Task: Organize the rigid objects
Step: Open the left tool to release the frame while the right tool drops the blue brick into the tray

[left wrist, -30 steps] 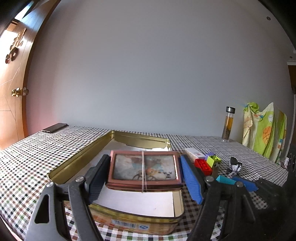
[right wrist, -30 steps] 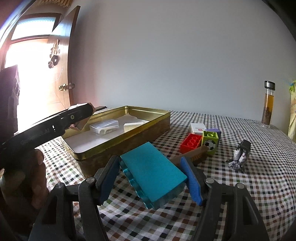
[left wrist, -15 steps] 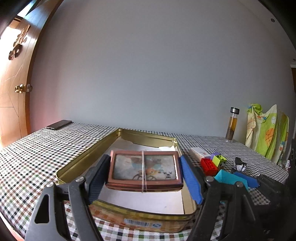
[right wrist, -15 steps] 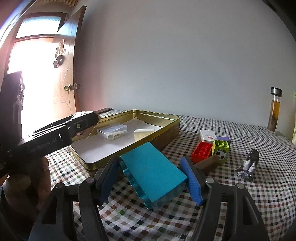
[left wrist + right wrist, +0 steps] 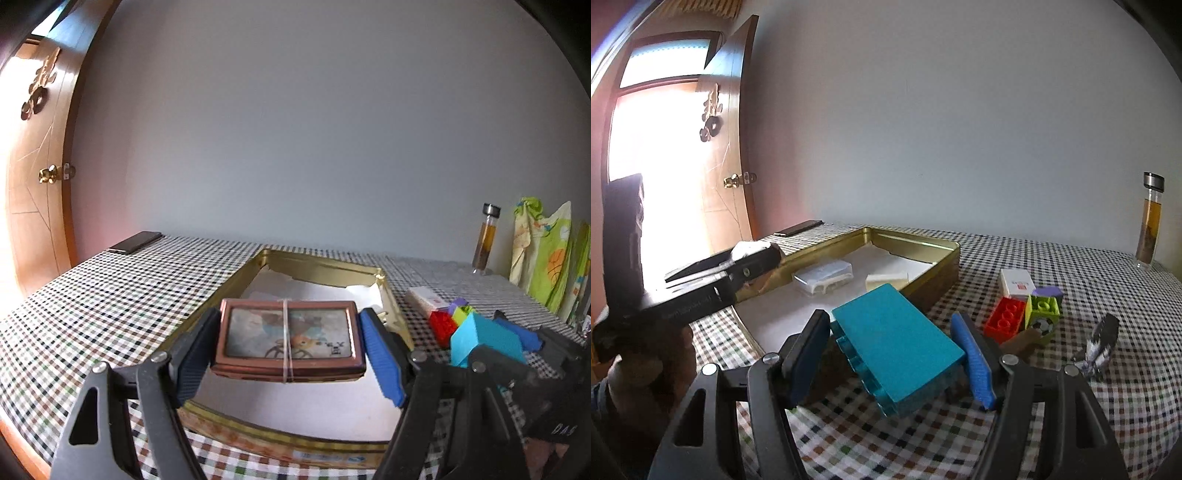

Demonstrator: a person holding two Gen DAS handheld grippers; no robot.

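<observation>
Left wrist view: the gold tin (image 5: 325,266) has shifted rightward in frame since the earlier picture; the left gripper (image 5: 290,349) clamps a brown rubber-banded picture box (image 5: 288,332) above it, lower centre.
Right wrist view: the right gripper (image 5: 897,350) grasps a teal building block (image 5: 897,339) at lower centre, the tin (image 5: 923,251) behind.

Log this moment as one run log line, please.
left gripper: shut on brown case, over gold tin | right gripper: shut on teal block, over checked tablecloth
</observation>
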